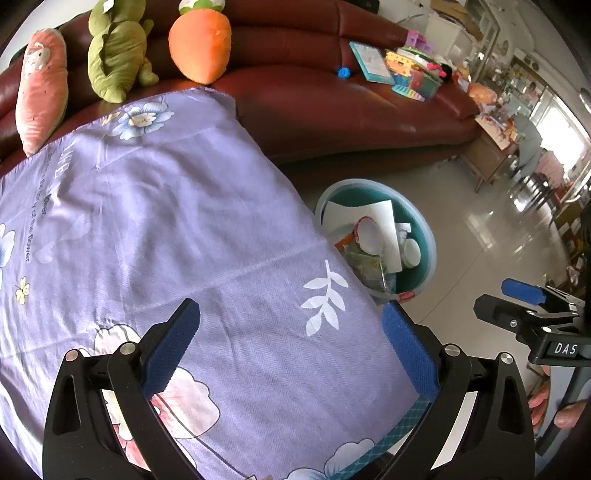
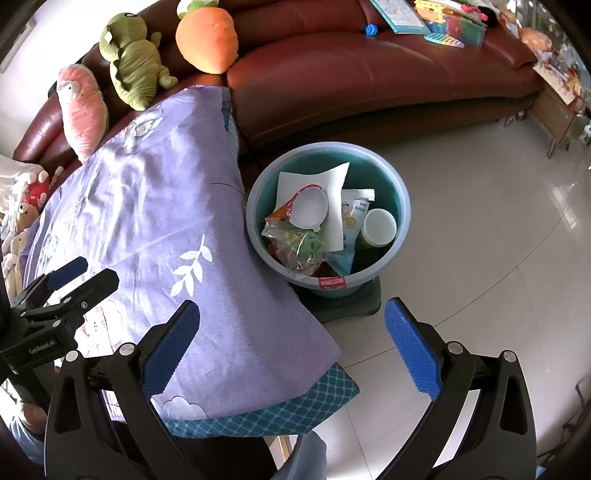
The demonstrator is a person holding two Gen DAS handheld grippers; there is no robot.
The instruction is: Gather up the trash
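Note:
A teal bin (image 2: 400, 206) stands on the floor beside the table and holds trash: white paper (image 2: 332, 177), a white lid (image 2: 310, 210), snack wrappers (image 2: 295, 243) and a white cup (image 2: 379, 227). The bin also shows in the left wrist view (image 1: 430, 251). My left gripper (image 1: 291, 347) is open and empty above the purple flowered tablecloth (image 1: 166, 206). My right gripper (image 2: 291, 347) is open and empty, above the table's corner and the floor, short of the bin. The left gripper shows at the left of the right wrist view (image 2: 77, 273); the right gripper shows in the left wrist view (image 1: 513, 295).
A dark red sofa (image 2: 351, 74) runs behind the table, with plush toys (image 2: 133, 59) and books and toys (image 2: 443, 18) on it. The tablecloth (image 2: 155, 206) covers the table. Shiny tiled floor (image 2: 480, 240) lies right of the bin. Furniture stands at the far right (image 1: 491, 155).

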